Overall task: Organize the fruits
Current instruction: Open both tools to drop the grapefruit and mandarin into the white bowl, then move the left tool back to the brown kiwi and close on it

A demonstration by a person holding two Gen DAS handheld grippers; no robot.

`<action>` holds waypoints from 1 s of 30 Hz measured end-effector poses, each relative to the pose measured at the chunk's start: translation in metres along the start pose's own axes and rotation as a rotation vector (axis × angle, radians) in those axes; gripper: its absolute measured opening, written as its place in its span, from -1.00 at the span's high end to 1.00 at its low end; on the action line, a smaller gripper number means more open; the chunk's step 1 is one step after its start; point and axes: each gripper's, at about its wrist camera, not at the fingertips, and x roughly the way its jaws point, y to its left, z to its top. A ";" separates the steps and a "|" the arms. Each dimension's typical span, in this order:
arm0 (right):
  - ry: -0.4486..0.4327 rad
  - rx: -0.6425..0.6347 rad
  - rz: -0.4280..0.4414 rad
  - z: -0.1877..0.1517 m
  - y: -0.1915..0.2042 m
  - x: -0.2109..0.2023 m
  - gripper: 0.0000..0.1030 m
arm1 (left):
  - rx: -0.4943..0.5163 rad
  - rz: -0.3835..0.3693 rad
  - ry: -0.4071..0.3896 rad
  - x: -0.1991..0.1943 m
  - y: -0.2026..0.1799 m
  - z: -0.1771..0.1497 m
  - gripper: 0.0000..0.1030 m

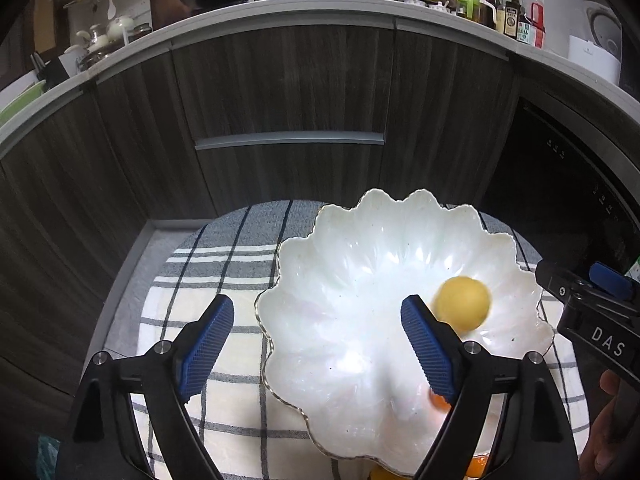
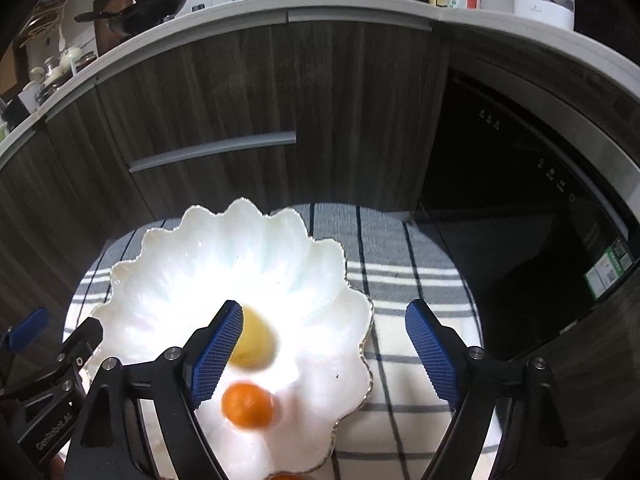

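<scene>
Left tongs (image 1: 318, 334) released, right tongs (image 2: 324, 338) released — nothing gripped, yellow fruit (image 1: 462, 303) and orange (image 2: 248, 404) blurred, inside white scalloped bowl (image 1: 304, 280) on checked cloth (image 1: 224, 276), bench underneath

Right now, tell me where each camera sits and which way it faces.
Left wrist: on the left gripper, angled down at the white scalloped bowl; the right gripper and fingers of a hand show at right.
Right wrist: on the right gripper, angled down at the bowl; the left gripper shows at left.
Shared: bowl, yellow fruit, checked cloth, dark cabinets.
</scene>
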 end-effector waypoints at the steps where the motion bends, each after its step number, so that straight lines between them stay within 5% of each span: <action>1: -0.007 0.001 0.000 0.001 0.000 -0.004 -0.63 | -0.005 -0.001 -0.003 -0.002 0.001 0.001 -0.76; 30: -0.099 -0.003 -0.008 -0.027 -0.008 -0.074 -0.64 | -0.002 0.034 -0.075 -0.070 0.002 -0.030 -0.90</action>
